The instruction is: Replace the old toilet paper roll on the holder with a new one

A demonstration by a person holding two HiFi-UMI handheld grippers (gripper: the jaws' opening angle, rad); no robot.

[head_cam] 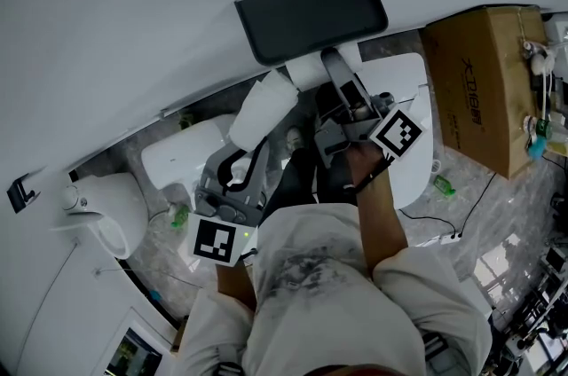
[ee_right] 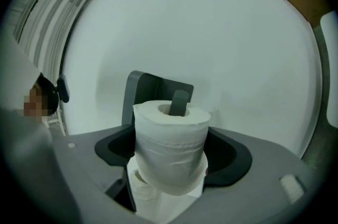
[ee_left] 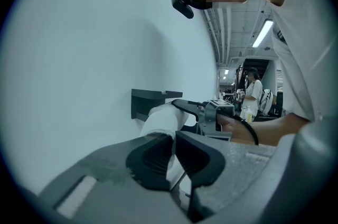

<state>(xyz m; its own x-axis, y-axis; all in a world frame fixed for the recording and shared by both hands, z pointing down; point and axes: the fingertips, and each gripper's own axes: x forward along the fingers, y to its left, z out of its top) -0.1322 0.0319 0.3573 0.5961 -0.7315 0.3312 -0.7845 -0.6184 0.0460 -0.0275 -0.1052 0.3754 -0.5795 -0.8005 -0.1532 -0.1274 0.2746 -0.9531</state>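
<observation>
A dark holder point(head_cam: 311, 11) is fixed to the white wall. One white toilet paper roll point(ee_right: 169, 138) sits on the holder's peg point(ee_right: 179, 102), and my right gripper point(ee_right: 170, 151) stands wide open around it, pads close beside its sides. In the head view that roll point(head_cam: 306, 71) lies under the holder with the right gripper point(head_cam: 327, 83) reaching in from below. My left gripper point(ee_left: 174, 157) is shut on the wall of a second white roll point(ee_left: 161, 120), which it holds just left of the holder point(ee_left: 150, 101). That second roll point(head_cam: 262, 113) slants up from the left gripper point(head_cam: 241, 160).
A cardboard box point(head_cam: 484, 90) stands at the right by the wall. White toilets point(head_cam: 404, 161) point(head_cam: 182, 157) and a white urinal point(head_cam: 106, 206) sit on the grey floor, with a green bottle point(head_cam: 444, 185) and cables. A person point(ee_left: 254, 91) stands far off.
</observation>
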